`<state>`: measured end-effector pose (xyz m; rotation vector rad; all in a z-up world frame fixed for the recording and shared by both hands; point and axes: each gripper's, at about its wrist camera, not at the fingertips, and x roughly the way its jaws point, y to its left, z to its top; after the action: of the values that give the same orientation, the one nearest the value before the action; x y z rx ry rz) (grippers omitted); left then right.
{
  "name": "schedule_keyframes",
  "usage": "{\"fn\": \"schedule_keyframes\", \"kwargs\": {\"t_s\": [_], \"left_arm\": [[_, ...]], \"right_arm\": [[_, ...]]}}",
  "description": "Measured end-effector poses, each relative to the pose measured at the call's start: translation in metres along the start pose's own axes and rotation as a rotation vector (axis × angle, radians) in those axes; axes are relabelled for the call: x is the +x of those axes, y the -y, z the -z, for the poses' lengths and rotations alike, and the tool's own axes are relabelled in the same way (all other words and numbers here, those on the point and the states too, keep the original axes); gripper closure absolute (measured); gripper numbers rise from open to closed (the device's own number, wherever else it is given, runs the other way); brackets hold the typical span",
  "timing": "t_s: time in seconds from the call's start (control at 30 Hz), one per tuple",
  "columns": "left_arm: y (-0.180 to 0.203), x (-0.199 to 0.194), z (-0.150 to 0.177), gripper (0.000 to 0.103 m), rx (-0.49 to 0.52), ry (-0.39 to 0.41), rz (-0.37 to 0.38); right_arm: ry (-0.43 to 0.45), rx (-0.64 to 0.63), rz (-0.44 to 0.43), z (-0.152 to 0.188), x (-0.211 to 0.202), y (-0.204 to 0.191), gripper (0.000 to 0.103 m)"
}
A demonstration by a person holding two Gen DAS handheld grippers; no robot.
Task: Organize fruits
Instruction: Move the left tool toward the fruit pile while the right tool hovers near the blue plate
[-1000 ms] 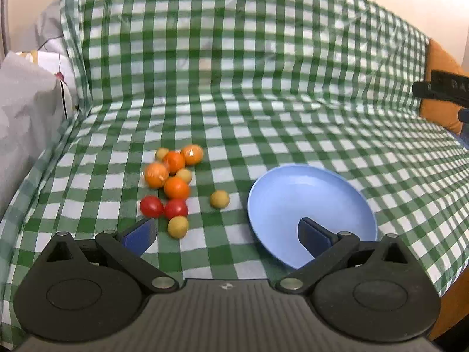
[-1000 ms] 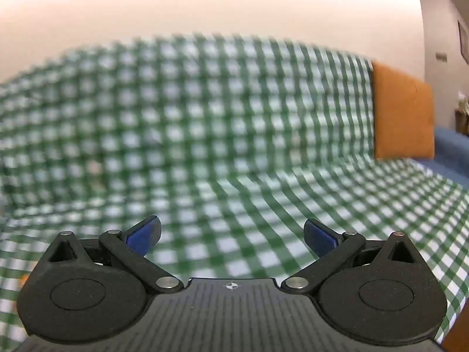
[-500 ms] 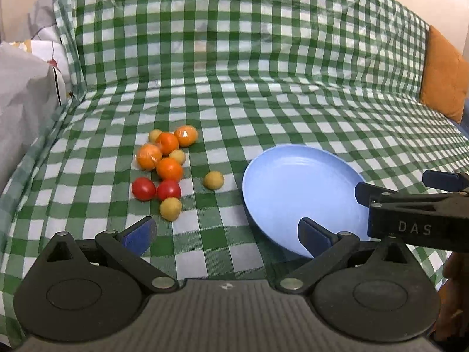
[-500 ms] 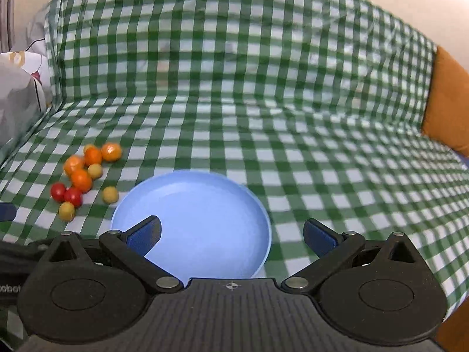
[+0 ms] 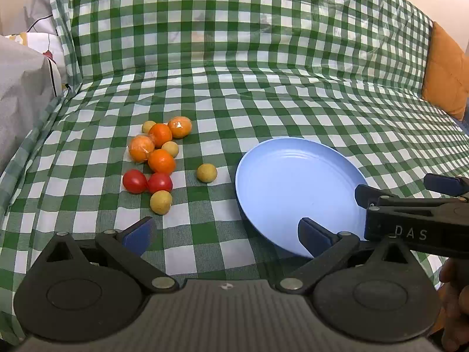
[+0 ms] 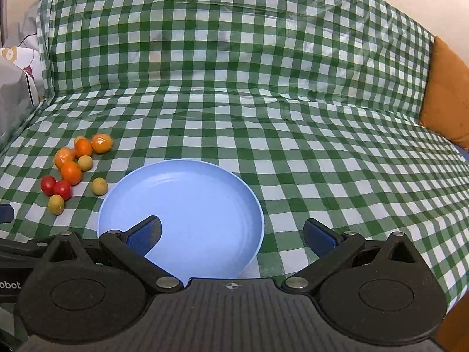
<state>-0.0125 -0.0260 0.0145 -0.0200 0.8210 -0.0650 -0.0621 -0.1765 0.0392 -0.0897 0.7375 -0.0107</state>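
Note:
A cluster of small fruits lies on the green checked cloth: several oranges (image 5: 161, 160), two red tomatoes (image 5: 134, 181) and several yellow-green fruits (image 5: 161, 202). One yellow-green fruit (image 5: 207, 172) lies apart, between the cluster and an empty light blue plate (image 5: 293, 182). My left gripper (image 5: 225, 234) is open and empty, near the cluster and the plate's left rim. My right gripper (image 6: 233, 234) is open and empty over the plate's near edge (image 6: 181, 205). The fruits show in the right wrist view (image 6: 71, 172) at far left. The right gripper also shows in the left wrist view (image 5: 410, 193).
The checked cloth (image 5: 263, 73) covers a sofa seat and backrest. An orange cushion (image 5: 445, 73) sits at far right. A grey and white pillow (image 5: 23, 73) lies at far left. The seat's front edge is just below the grippers.
The right gripper has swung down from facing the backrest to the plate and entered the left wrist view. The left gripper has shifted slightly closer to the fruits.

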Motion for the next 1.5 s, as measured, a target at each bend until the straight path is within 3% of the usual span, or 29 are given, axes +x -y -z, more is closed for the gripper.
{"fn": "schedule_keyframes", "kwargs": {"t_s": [0.4, 0.87, 1.5], "left_arm": [[-0.001, 0.002, 0.002, 0.000, 0.014, -0.006, 0.005], [0.002, 0.006, -0.001, 0.000, 0.037, -0.030, 0.008], [0.000, 0.008, 0.000, 0.000, 0.024, -0.052, 0.050]], "right_arm": [[-0.025, 0.009, -0.007, -0.001, 0.007, 0.002, 0.002], [-0.042, -0.011, 0.001, -0.001, 0.011, 0.003, 0.010], [-0.048, 0.030, -0.018, 0.001, 0.014, 0.009, 0.010]]}}
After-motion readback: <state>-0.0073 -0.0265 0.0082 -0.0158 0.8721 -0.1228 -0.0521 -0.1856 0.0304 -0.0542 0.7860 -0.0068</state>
